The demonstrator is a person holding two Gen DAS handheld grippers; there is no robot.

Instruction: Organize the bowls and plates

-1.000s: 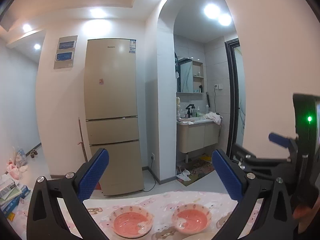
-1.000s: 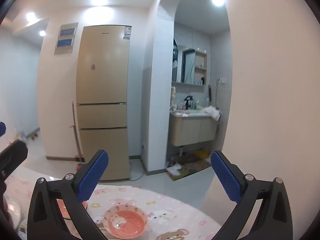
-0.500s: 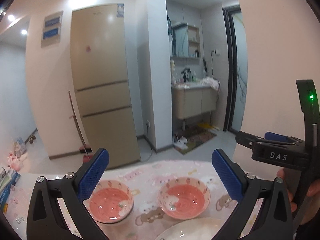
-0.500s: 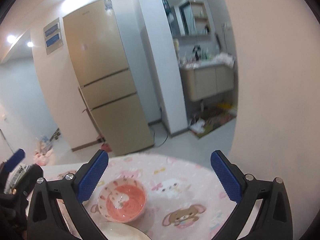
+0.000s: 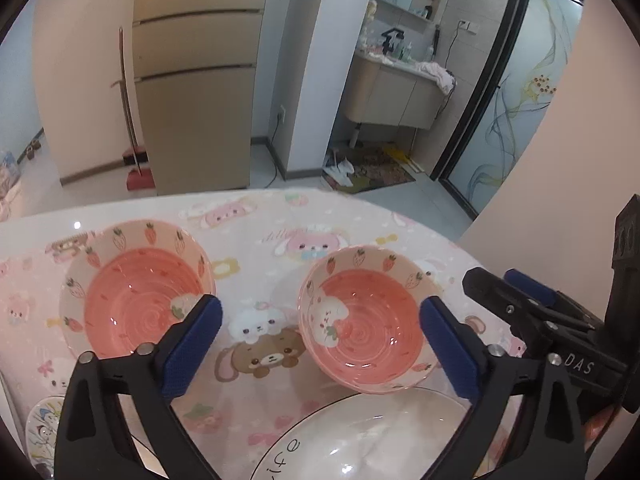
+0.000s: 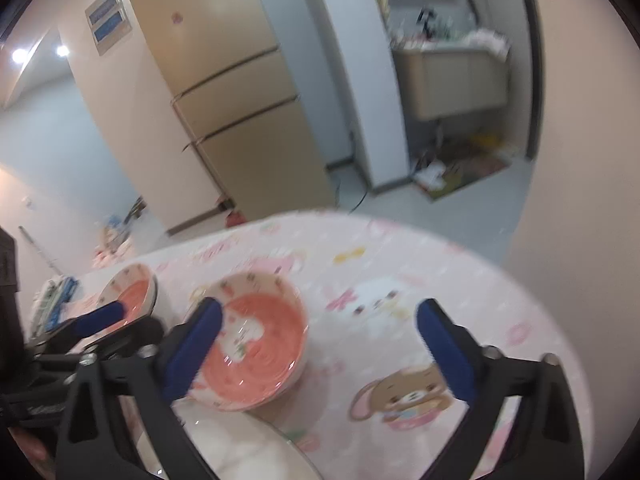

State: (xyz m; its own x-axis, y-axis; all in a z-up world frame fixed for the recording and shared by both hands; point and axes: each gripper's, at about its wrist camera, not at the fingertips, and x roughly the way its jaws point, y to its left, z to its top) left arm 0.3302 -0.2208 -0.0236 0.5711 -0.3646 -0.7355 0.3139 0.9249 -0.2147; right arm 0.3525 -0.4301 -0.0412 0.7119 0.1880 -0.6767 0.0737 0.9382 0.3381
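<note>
Two black grippers with blue pads, left gripper point(image 5: 320, 344) and right gripper point(image 6: 318, 344), hover wide apart, jaws just narrowing slightly, holding nothing. Beyond them, two pink strawberry-patterned ceramic bowls point(image 5: 362, 320) sit side by side on the pink cartoon tablecloth point(image 5: 256, 236), behind a white plate point(image 5: 360, 436).

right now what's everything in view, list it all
bowls: 2, pink with strawberry rims, side by side on the table
plate: 1, white with a dark rim line, near edge, in front of the right bowl
small plate: 1, white with a blue print, bottom left corner
tablecloth: 1, pink with bunnies and bears, covers the table
fridge: 1, beige, behind the table
vanity: 1, beige, in the alcove, with a cloth on top
glass door: 1, dark frame, right
left gripper: open, above the bowls, jaws just been closing a little, nothing between the pads
right gripper: open, by the right bowl, also closing a little
</note>
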